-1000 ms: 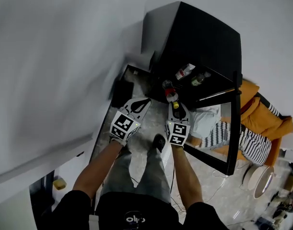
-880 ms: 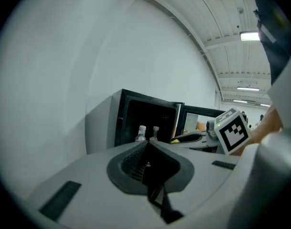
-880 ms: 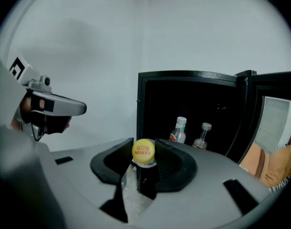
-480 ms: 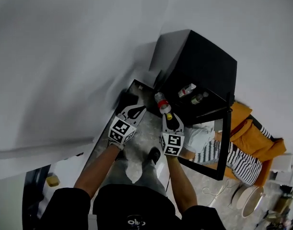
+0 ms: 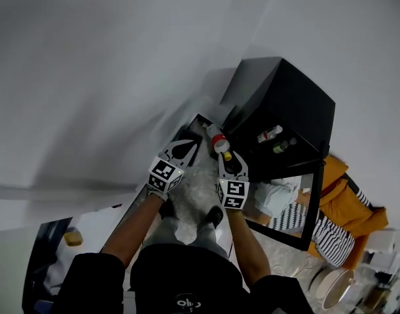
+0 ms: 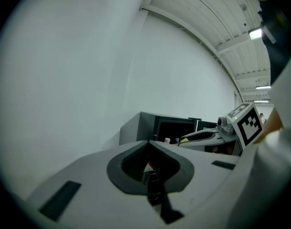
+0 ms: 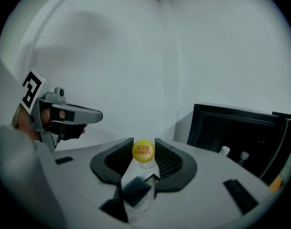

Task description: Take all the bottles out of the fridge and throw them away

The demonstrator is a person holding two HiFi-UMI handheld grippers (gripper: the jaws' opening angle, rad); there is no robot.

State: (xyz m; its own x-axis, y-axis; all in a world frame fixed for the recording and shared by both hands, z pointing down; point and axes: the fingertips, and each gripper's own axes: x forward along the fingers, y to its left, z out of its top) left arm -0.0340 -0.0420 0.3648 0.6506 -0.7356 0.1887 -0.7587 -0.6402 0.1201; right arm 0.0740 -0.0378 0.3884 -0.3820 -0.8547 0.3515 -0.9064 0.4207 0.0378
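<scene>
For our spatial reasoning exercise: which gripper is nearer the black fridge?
Right. The right gripper, clamped on a yellow-capped bottle, is just outside the open front of the fridge; the left gripper, shut and empty, is further left.

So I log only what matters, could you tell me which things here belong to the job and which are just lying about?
Job: fridge; two bottles inside it; yellow-capped bottle clamped in right gripper.
Lying about: orange cloth; striped cloth.

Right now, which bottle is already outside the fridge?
The yellow-capped bottle, clamped between the jaws of the right gripper, with only the wall behind it. The two white-capped bottles are inside the open black fridge.
</scene>
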